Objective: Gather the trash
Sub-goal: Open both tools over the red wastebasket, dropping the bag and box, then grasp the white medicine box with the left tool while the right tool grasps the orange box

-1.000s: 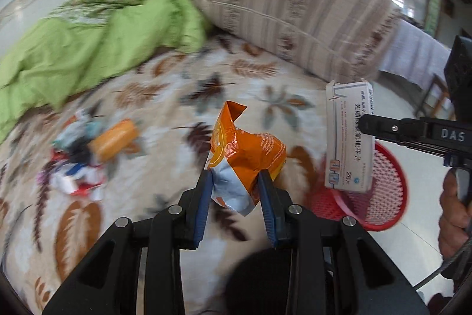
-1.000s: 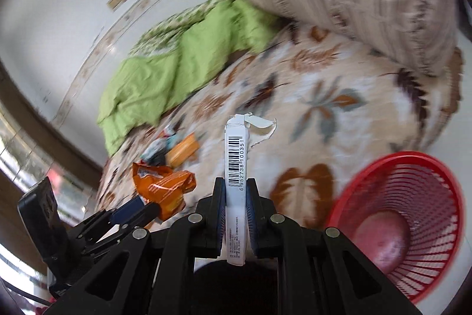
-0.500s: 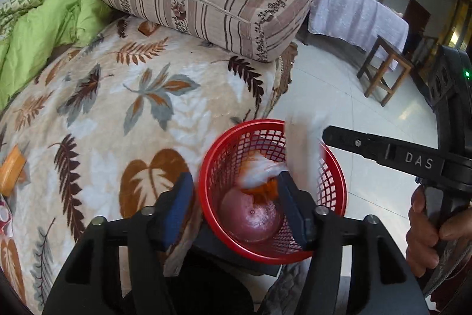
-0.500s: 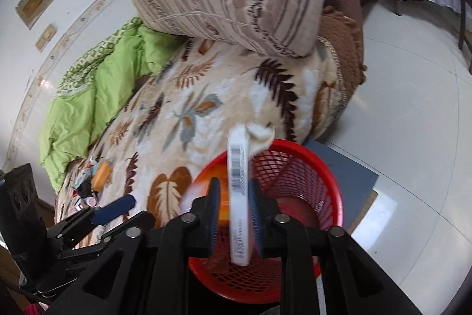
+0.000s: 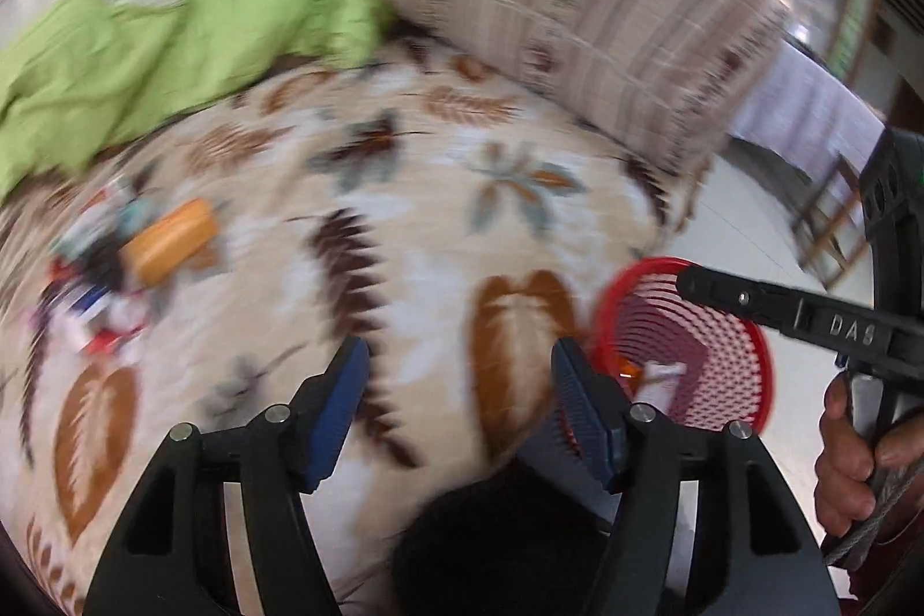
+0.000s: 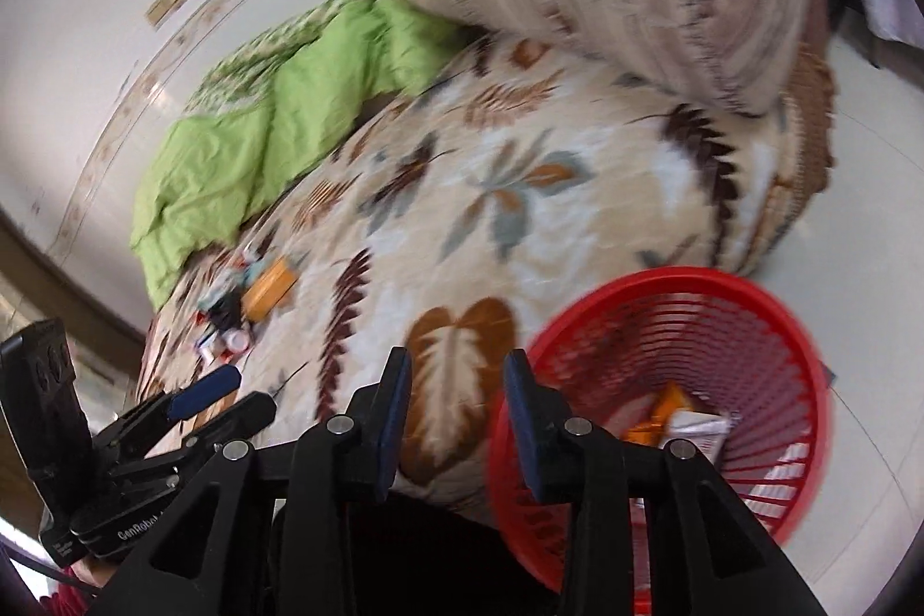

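Both claws, left (image 5: pixel 459 405) and right (image 6: pixel 456 414), just opened, empty. Litter (image 6: pixel 242 304) beyond, left: light, crinkly; pinch edges.

Orange wrapper (image 6: pixel 664 417) and white box (image 6: pixel 696 428) now in the red basket (image 6: pixel 664 292), both jaws freshly opened, empty.

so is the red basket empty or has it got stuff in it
Not empty. In the red basket lie an orange wrapper and a white box, seen through its open top.

Leaf-patterned bed (image 5: pixel 439 223) bears trash pile (image 5: pixel 115 281), green quilt (image 5: pixel 173 44).
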